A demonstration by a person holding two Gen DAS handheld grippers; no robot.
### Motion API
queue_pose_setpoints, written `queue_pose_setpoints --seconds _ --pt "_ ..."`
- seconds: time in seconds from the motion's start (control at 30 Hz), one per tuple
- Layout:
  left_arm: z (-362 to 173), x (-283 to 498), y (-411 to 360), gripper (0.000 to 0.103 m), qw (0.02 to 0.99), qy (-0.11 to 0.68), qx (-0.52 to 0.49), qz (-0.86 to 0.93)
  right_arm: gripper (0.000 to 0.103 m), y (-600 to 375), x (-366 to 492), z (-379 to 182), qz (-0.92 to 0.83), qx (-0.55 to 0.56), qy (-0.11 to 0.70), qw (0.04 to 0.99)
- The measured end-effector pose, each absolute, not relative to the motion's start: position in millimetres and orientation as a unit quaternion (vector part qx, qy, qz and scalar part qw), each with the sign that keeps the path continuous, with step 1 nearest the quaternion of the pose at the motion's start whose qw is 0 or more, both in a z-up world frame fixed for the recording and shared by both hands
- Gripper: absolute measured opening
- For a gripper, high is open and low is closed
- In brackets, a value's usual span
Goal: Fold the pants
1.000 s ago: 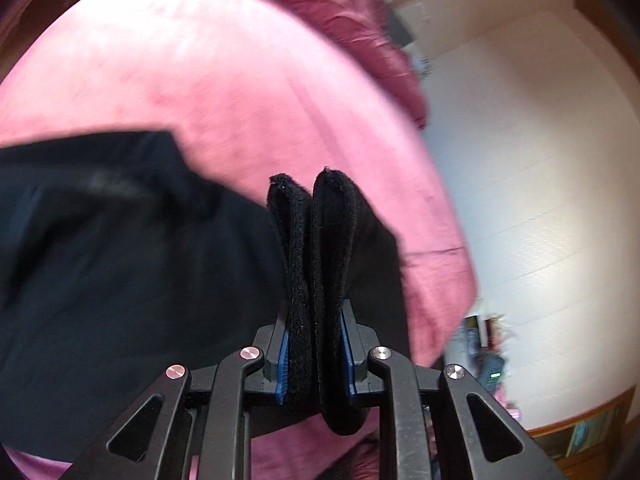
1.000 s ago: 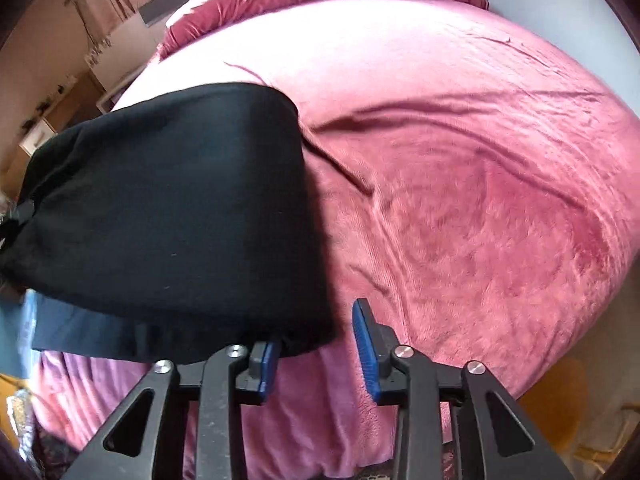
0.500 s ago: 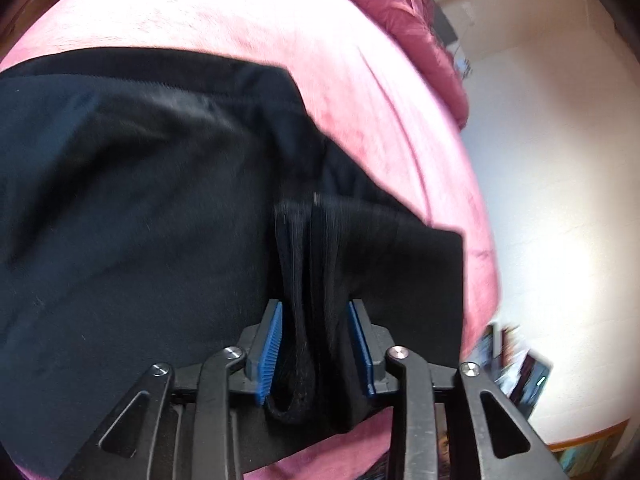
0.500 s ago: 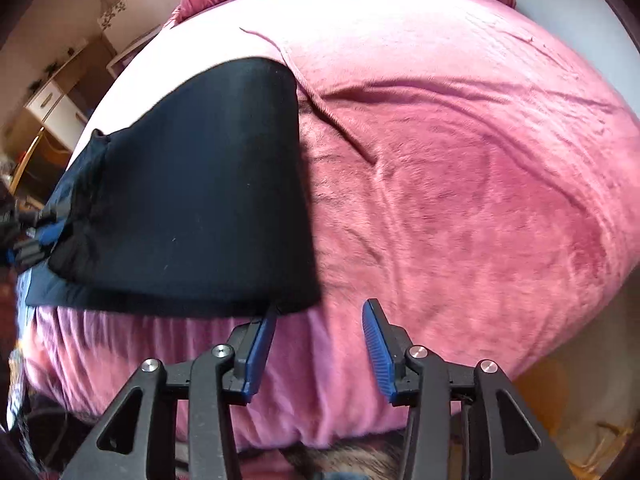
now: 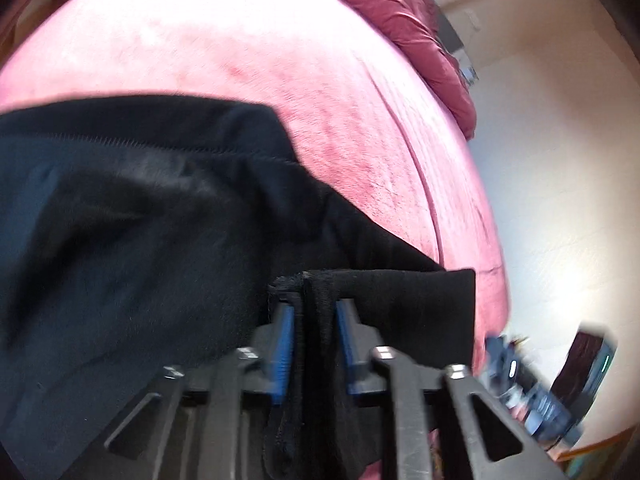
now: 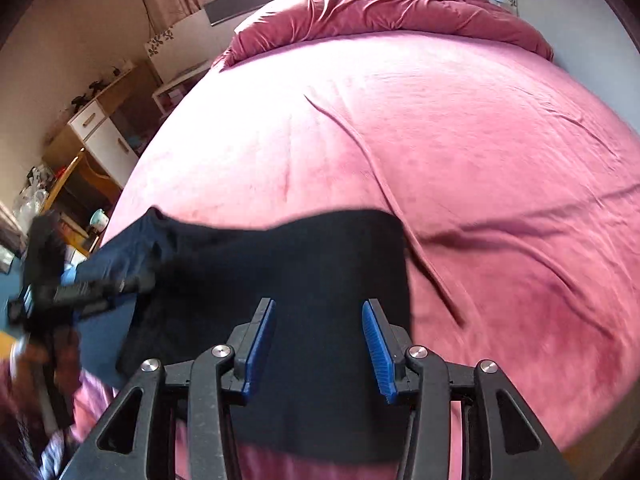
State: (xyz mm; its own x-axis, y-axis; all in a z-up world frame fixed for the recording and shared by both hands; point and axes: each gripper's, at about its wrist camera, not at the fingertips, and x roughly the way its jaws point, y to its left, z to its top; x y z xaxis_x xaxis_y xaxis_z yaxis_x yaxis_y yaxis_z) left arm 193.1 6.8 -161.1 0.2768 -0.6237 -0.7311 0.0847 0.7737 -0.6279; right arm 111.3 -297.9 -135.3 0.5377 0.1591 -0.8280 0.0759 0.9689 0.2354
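Observation:
Black pants point(image 5: 132, 240) lie folded on a pink bed point(image 5: 240, 60). In the left wrist view my left gripper point(image 5: 314, 316) is shut on a bunched edge of the pants at their right corner. In the right wrist view the pants point(image 6: 304, 256) lie across the bed's near edge. My right gripper point(image 6: 319, 322) is open and empty, its jaws held over the pants' right part. The left gripper point(image 6: 64, 292) shows at the far left, gripping the pants' other end.
A crumpled pink duvet point(image 6: 380, 4) lies at the head of the bed. Wooden drawers and a cluttered desk point(image 6: 88, 140) stand left of the bed. A white wall point(image 5: 560, 160) and small items on the floor point(image 5: 540, 380) are to the right in the left wrist view.
The right gripper has let go, pulled back and shifted left, so it now hovers open over the pants. The left gripper still holds its bunched edge and has drawn back toward the bed's edge.

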Motion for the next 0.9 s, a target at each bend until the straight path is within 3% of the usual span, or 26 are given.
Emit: queue_pose_setpoints --seconds 0.03,0.2,0.4,0.5,0.53,0.8,0.9 --pt "-156 190 3 0.012 0.772 0.546 -0.226 -0.234 0.046 -296 123 -139 0.021 0.123 0.485 0.866" --pt "-145 185 -16 0.011 0.807 0.520 -0.166 -0.224 0.046 -294 162 -169 -0.011 0.111 0.515 0.850" --pt "-167 189 -68 0.011 0.823 0.527 -0.098 -0.190 0.046 -281 164 -180 -0.027 0.060 0.514 0.855" --pt "-160 184 -69 0.017 0.825 0.523 -0.100 -0.189 0.047 -280 160 -178 -0.028 0.059 0.508 0.859" --pt "-157 183 -69 0.023 0.829 0.519 -0.096 -0.183 0.047 -280 159 -178 -0.028 0.057 0.507 0.860" --pt "-131 154 -29 0.027 0.853 0.493 -0.099 -0.140 0.059 -265 146 -162 -0.040 0.039 0.488 0.871" --pt "-126 144 -19 0.027 0.861 0.484 -0.098 -0.121 0.059 -256 134 -151 -0.036 0.033 0.474 0.879"
